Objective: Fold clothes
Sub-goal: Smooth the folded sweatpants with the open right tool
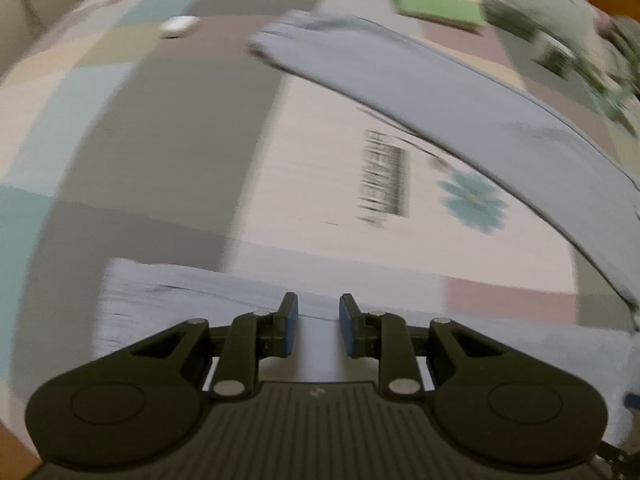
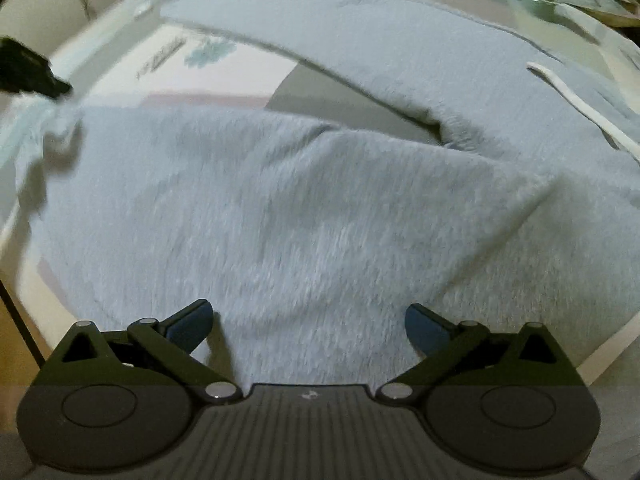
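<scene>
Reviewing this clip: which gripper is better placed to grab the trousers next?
Probably the right gripper: its jaws are wide open directly over the blue fleece trousers. The left gripper sits at the fabric's edge, jaws narrower.

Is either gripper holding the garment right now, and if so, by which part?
Neither. The left gripper is partly open and the right gripper wide open, both over the light blue fleece garment, with nothing pinched.

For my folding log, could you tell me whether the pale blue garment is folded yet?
Not neatly: the garment lies spread with one leg splayed apart.
</scene>
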Tool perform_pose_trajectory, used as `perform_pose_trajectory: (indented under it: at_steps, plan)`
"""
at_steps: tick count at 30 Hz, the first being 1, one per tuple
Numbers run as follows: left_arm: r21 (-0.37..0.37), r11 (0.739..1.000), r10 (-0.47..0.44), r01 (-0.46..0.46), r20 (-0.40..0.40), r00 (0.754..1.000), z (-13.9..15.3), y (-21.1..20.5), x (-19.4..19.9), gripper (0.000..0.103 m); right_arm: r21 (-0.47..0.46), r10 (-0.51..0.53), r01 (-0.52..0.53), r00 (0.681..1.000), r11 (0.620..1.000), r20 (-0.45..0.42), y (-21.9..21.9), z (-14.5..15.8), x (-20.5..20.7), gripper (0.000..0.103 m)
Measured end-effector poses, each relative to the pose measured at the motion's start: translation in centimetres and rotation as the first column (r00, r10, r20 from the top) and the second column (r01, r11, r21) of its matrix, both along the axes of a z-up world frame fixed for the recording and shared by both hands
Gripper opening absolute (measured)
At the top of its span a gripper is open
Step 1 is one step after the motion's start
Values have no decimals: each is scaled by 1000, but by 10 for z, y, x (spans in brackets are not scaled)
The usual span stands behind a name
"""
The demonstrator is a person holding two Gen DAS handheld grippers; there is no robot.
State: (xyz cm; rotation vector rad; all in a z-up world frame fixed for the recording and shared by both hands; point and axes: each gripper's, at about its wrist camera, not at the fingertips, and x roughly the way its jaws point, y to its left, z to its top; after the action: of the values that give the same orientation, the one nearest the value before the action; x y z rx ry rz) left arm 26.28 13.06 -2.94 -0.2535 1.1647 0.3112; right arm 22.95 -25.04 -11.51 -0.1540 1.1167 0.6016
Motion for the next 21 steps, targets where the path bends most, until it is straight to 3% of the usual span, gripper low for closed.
perform_pose_trajectory:
  at_steps: [6,9,12,13,15,17,21]
  plan:
    - [-25,992,-125,125,1,992,1,-72,18,24,19,10,-8,996,1000,-84,-12,9,14,103]
    - [-51,982,-184,183,-5,983,5,-103,29,24,116,-144,155,984,981,-103,-69,28,0,103]
    - [-66,967,-247,246,-10,969,9,-135,42,26,211,-299,322,945,923,-135,-128,48,-15,103]
    - [-71,962,-267,265,-10,964,9,-145,46,29,241,-348,375,926,895,-149,-148,55,-20,103]
    - [-82,951,-300,299,-10,954,10,-164,54,29,249,-488,522,852,815,-188,-195,56,-31,103]
    - [-95,937,-338,335,-14,941,8,-184,61,29,262,-625,668,744,696,-238,-245,48,-42,103]
    - [-99,904,-420,415,-34,907,1,-223,73,29,364,-736,806,583,468,-344,-306,12,-52,103]
